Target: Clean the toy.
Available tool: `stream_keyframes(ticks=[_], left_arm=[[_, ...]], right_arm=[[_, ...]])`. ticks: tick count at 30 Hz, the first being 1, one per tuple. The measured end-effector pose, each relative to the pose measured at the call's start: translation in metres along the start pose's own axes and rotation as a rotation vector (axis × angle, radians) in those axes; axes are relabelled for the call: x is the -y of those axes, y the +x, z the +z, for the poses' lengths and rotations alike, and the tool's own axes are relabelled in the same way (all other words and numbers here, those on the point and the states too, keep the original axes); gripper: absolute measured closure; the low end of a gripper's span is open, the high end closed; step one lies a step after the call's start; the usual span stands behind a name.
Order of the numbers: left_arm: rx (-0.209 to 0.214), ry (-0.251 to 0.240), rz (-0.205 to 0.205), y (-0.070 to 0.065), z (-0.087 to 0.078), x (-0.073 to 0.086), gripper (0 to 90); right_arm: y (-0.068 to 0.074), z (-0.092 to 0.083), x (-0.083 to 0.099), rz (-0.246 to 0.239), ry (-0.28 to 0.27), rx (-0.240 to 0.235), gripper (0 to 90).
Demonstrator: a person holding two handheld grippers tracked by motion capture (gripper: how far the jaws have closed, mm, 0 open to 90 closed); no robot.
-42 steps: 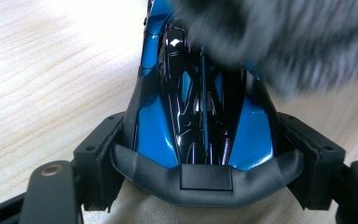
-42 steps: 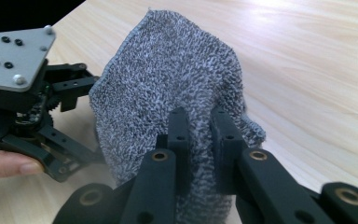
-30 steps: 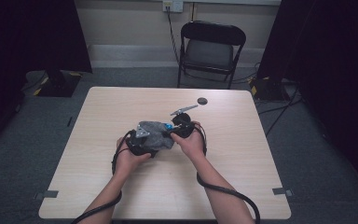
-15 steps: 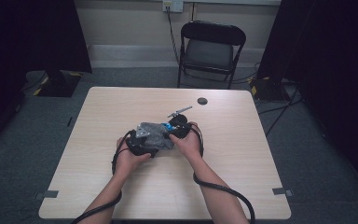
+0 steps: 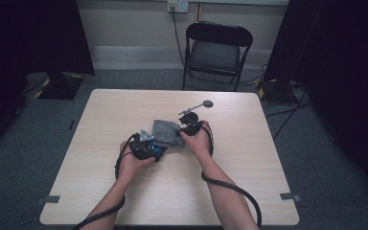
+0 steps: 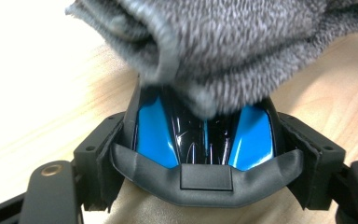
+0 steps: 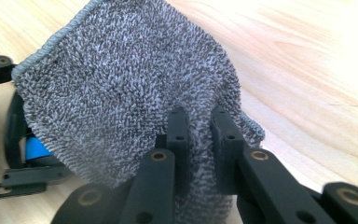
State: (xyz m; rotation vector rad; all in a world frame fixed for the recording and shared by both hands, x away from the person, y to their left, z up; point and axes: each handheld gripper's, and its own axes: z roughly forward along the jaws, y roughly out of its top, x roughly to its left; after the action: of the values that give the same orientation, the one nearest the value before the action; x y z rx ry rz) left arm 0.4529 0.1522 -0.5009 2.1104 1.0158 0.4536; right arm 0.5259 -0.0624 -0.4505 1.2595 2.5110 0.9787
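Note:
My left gripper (image 6: 207, 161) is shut on a glossy blue and black object (image 6: 156, 135), with its padded jaws pressed on both sides. A dark rubbery band runs across the object's near edge. A grey terry cloth (image 7: 121, 93) hangs over the object's far part (image 6: 223, 51). My right gripper (image 7: 199, 119) is shut on a fold of that cloth. In the high view the left gripper (image 5: 146, 143), the cloth (image 5: 166, 132) and the right gripper (image 5: 190, 129) sit close together at the table's middle, just above the wood.
A small dark round thing (image 5: 207, 103) lies on the light wooden table (image 5: 268, 182) beyond the right hand. A black folding chair (image 5: 218, 52) stands past the far edge. Cables trail from both grippers toward the near edge.
The right hand has shifted a little with the cloth across the blue and black object. The left hand has kept still.

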Motion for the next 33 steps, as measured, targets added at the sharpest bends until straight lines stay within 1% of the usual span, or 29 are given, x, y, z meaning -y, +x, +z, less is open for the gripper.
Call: stream_keyframes(ticks=[1,3,5,9,10,14,15,17,19,24,28,29,30,33], left_arm=[[0.001,-0.001,-0.006,0.000,0.000,0.000,24.3],[0.001,-0.001,-0.006,0.000,0.000,0.000,24.3],[0.001,-0.001,-0.006,0.000,0.000,0.000,24.2],[0.001,-0.001,-0.006,0.000,0.000,0.000,24.2],[0.000,-0.001,-0.005,0.000,0.000,0.000,24.3],[0.000,0.000,-0.002,0.000,0.000,0.000,24.2],[0.001,-0.001,-0.003,0.000,0.000,0.000,24.3],[0.001,-0.001,-0.006,0.000,0.000,0.000,24.2],[0.000,0.000,-0.002,0.000,0.000,0.000,24.2],[0.001,-0.001,-0.005,0.000,0.000,0.000,24.3],[0.001,-0.001,-0.005,0.000,0.000,0.000,24.2],[0.001,-0.001,-0.006,0.000,0.000,0.000,24.2],[0.001,-0.001,-0.006,0.000,0.000,0.000,24.2],[0.001,-0.001,-0.006,0.000,0.000,0.000,24.3]], right_arm=[[-0.002,0.000,0.000,0.002,0.001,0.007,79.4],[-0.007,-0.001,0.001,0.011,-0.004,0.012,79.4],[-0.010,-0.002,0.001,0.018,-0.005,0.027,79.4],[-0.016,-0.003,0.002,0.028,-0.006,0.031,79.4],[-0.019,-0.003,0.002,0.032,-0.003,0.031,79.4],[-0.023,-0.003,0.003,0.032,-0.001,0.051,79.4],[-0.024,-0.003,0.003,0.028,0.000,0.047,79.4],[-0.026,-0.003,0.003,0.026,0.004,0.062,79.5],[-0.028,-0.003,0.002,0.027,0.007,0.063,79.4],[-0.033,-0.002,0.004,0.012,0.017,0.078,79.4],[-0.036,-0.002,0.006,0.015,0.019,0.085,79.4],[-0.038,-0.005,0.007,0.013,0.014,0.096,79.4],[-0.038,-0.005,0.007,0.013,0.014,0.096,79.4],[-0.045,-0.010,0.010,0.025,0.008,0.107,79.4]])
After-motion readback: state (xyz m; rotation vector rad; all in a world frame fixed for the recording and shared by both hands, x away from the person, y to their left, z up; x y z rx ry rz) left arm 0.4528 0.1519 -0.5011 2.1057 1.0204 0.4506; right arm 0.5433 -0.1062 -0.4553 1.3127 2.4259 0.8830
